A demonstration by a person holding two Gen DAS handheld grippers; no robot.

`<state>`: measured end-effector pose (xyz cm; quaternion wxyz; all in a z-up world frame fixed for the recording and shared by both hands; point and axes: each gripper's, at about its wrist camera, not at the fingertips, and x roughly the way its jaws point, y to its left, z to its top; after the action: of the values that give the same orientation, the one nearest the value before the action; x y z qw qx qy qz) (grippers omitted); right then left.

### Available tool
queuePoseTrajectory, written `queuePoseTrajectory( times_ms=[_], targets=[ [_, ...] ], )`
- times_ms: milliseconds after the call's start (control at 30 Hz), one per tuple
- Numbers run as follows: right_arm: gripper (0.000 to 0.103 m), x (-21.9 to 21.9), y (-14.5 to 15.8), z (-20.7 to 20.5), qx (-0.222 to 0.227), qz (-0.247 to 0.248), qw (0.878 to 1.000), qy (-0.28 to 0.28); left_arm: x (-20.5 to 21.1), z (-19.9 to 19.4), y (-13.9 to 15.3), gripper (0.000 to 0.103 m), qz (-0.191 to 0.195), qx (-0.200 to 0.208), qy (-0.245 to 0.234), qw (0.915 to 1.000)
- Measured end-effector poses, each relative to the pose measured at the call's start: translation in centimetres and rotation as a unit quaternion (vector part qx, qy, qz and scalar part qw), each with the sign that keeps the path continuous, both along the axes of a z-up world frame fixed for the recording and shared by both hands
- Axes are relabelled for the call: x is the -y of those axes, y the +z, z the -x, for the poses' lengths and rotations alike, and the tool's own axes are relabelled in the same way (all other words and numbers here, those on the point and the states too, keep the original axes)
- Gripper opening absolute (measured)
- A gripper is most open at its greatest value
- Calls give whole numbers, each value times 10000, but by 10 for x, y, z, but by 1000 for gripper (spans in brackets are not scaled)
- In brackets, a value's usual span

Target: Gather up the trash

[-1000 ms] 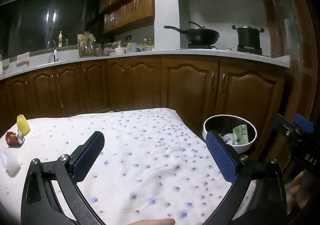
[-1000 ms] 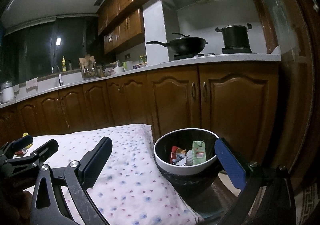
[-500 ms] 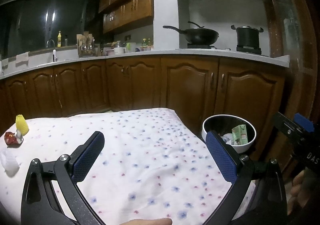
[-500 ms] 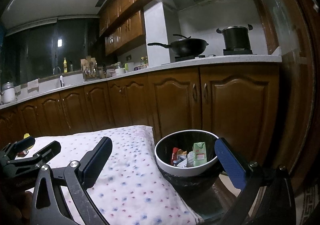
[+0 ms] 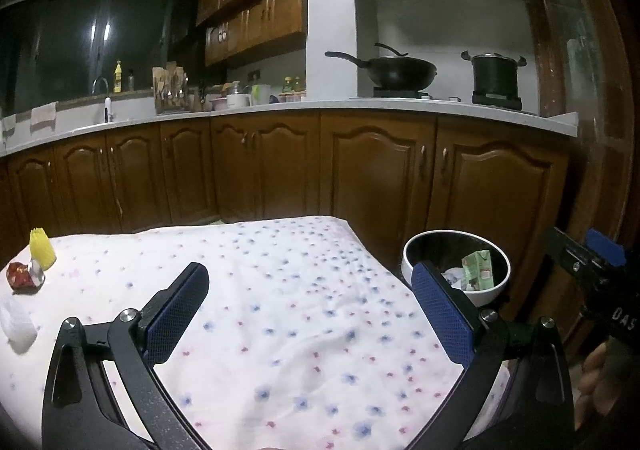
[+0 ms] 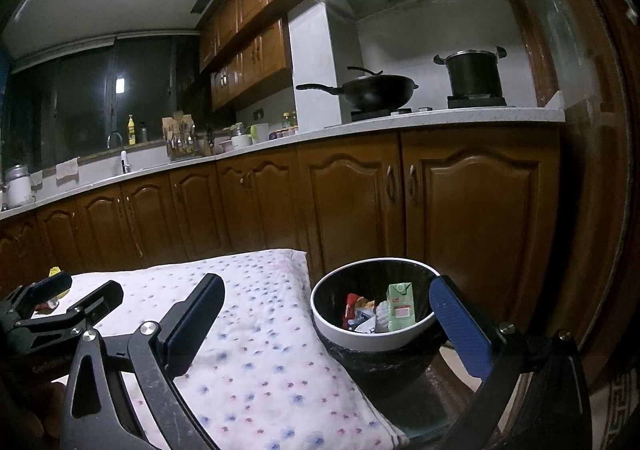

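Both tools, left tool point(image 5: 310, 296) and right tool point(image 6: 326, 310), are hanging wide open, empty. Red wrapper point(image 5: 22, 276) is lying at the worktop's point(image 5: 280, 290) far-left edge: light, crinkly, probably best pinched at its bunched middle.

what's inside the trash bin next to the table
Inside the trash bin: a green carton standing upright, a red wrapper and crumpled white scraps. Whatever lies beneath them is hidden.

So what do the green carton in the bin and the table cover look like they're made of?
Green carton: probably coated paperboard, with crisp folded edges and printed faces. Table cover: soft matte fabric, wrinkled, with a printed floral pattern.
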<state>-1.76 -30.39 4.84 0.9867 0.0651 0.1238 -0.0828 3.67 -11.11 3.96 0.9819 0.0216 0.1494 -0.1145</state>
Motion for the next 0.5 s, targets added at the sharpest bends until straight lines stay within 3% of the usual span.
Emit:
queuePoseTrajectory(
  times_ms=[500],
  targets=[
    [103, 1, -4, 0, 45, -22, 10000, 21, -1, -1, 0, 103, 4, -24, -13, 10000]
  ],
)
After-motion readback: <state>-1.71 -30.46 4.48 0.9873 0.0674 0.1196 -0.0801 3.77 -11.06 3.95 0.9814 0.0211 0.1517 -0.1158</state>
